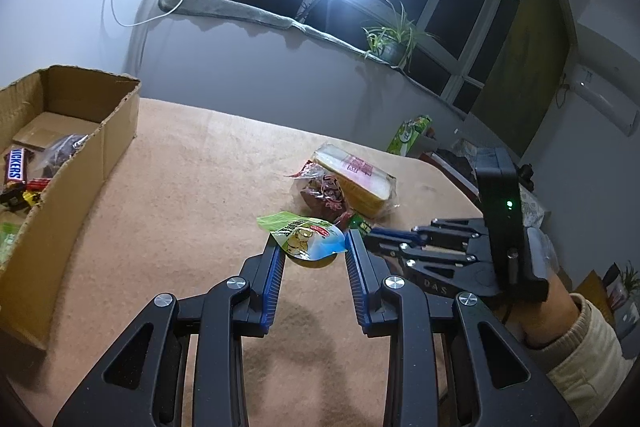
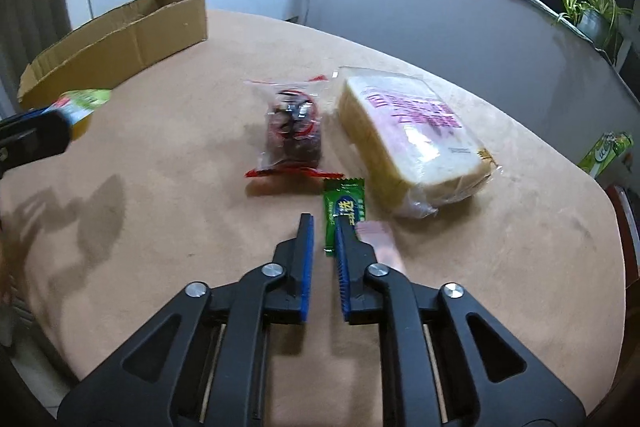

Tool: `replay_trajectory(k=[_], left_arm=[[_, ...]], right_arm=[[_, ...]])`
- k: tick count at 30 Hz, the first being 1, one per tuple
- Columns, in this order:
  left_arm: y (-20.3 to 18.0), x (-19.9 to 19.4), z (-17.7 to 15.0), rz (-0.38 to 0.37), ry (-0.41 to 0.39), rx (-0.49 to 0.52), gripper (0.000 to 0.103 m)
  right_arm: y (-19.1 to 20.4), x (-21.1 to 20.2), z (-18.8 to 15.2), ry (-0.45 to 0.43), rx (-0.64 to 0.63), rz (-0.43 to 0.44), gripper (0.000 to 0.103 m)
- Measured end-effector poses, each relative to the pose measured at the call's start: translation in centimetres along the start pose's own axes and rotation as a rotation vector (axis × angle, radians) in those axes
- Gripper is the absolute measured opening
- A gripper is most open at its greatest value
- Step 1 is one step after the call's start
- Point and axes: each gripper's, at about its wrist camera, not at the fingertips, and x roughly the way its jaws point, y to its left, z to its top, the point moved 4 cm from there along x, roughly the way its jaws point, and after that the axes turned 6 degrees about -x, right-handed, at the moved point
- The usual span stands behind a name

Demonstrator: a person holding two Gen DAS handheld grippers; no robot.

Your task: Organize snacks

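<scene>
My left gripper (image 1: 314,241) is shut on a small jelly cup (image 1: 310,241) with a green and blue lid, held above the tan table (image 1: 192,211). In the right wrist view that cup (image 2: 80,107) shows at the left edge. My right gripper (image 2: 323,221) stands open by a narrow gap with nothing between its fingers. Its right finger lies over a green candy packet (image 2: 344,205) on the table. Beyond it lie a dark snack in a clear bag (image 2: 294,127) and a pack of sliced bread (image 2: 412,135). The right gripper (image 1: 370,233) also shows beside the cup.
An open cardboard box (image 1: 100,147) at the left holds a Snickers bar (image 1: 14,169) and several other snacks. The box (image 2: 120,39) sits at the table's far left. A pale pink blurred thing (image 2: 378,243) lies by my right finger. A green carton (image 2: 604,151) stands off the table's right edge.
</scene>
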Motion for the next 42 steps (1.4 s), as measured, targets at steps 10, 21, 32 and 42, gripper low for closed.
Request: replay_trajectory(k=[10,21,32,42], left_arm=[[-0.4,-0.2,-0.3,0.006,-0.006,-0.005,0.029],[-0.6,0.1,-0.5,0.011,-0.004,-0.001,0.029],[-1.5,-1.1,0.8,0.042,-0.048,0.067,0.029],[-0.2,-4.6,2.6,0.120,-0.125,0.081,0.029]], right_arm=[[-1.0,1.3,1.1,0.026,-0.050,0.001,0.040],[-0.3,1.0,1.0,0.017,-0.024,0.052,0.019],[-2.0,-7.6,1.9,-0.271,0.200,0.033,0.019],[3.0,-9.6,5.5,-0.389,0.165,0.129,0.019]])
